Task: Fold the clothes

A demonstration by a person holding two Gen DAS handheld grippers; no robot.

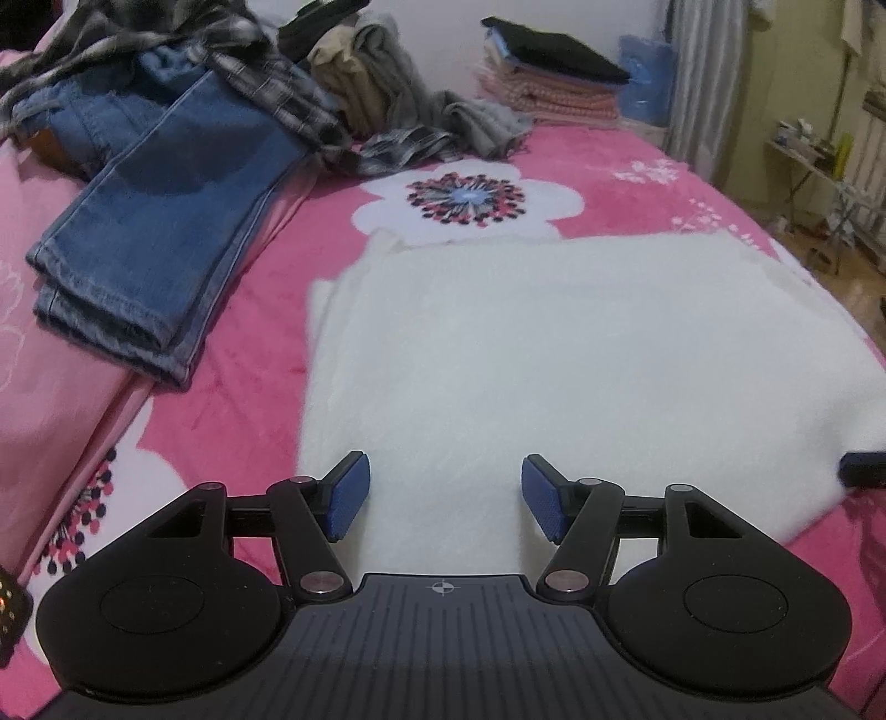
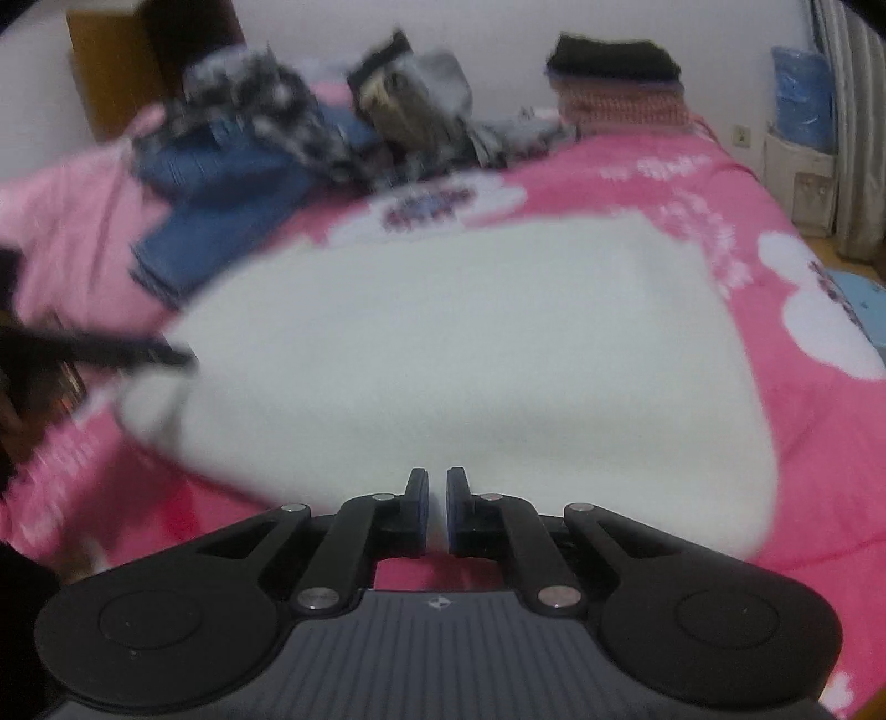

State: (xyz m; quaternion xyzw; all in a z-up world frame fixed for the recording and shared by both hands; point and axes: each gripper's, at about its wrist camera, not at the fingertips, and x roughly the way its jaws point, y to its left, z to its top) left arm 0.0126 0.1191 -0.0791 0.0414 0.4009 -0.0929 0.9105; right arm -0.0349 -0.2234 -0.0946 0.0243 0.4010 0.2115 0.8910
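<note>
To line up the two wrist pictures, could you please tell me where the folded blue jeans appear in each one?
Left wrist view: the jeans lie at upper left on the pink blanket, left of the white garment.
Right wrist view: the jeans, blurred, sit at upper left, beyond the white garment's far left corner.
Shared landmark: the black item on the folded stack by the far wall.

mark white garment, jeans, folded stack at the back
white garment (image 1: 554,354), left wrist view, middle of its flat top.
jeans (image 1: 166,232), left wrist view, upper leg panel.
folded stack (image 1: 554,50), left wrist view, black piece on top.
</note>
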